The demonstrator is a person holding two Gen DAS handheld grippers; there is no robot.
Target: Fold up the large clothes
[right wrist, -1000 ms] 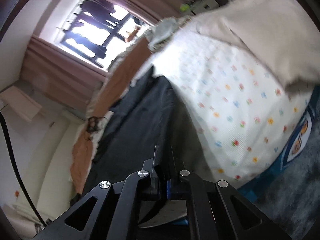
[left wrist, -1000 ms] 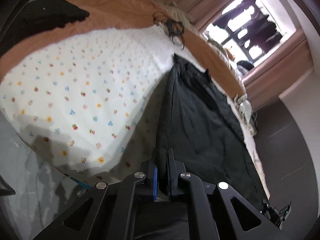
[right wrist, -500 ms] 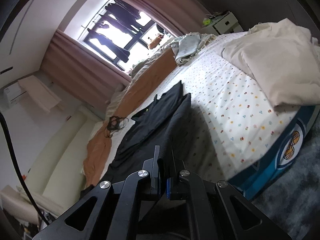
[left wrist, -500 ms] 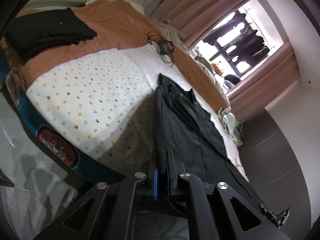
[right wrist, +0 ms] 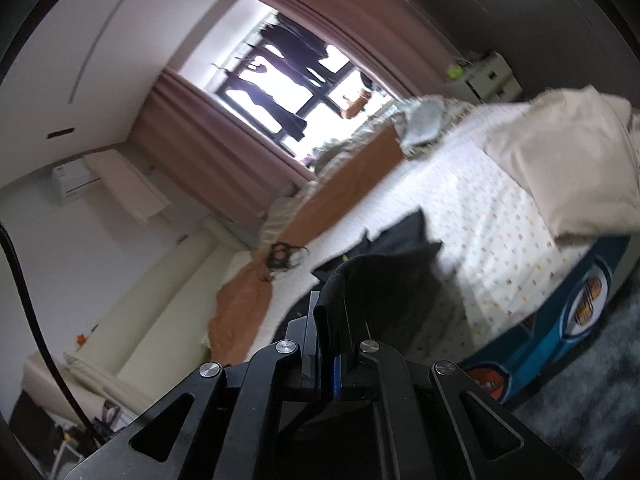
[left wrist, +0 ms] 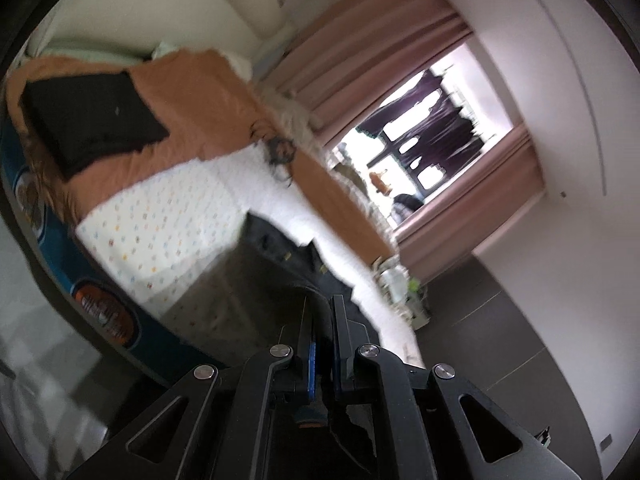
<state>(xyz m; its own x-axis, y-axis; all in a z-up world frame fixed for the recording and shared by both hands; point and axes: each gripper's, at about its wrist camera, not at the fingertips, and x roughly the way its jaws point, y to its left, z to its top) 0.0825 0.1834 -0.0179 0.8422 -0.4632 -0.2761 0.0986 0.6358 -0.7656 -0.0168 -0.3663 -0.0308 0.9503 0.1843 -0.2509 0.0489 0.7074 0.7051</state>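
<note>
A large black garment (left wrist: 272,264) stretches from the dotted white sheet (left wrist: 172,216) of the bed up to both grippers. My left gripper (left wrist: 322,308) is shut on one edge of it and holds it raised above the bed's near side. My right gripper (right wrist: 330,312) is shut on another edge of the black garment (right wrist: 384,276), which bunches over the fingers. The far end of the garment still lies on the dotted sheet (right wrist: 480,208).
A folded black pile (left wrist: 88,120) lies on the orange blanket (left wrist: 192,100). A tangle of black cable (left wrist: 280,152) lies near the blanket's edge. A cream duvet (right wrist: 560,168) is heaped on the bed's right. The blue bed frame (right wrist: 560,320) faces me; window and curtains behind.
Both grippers have lifted and pulled back from the bed, raising the near edge of the black garment. More of the room and window now shows; the garment's far end has slid nearer.
</note>
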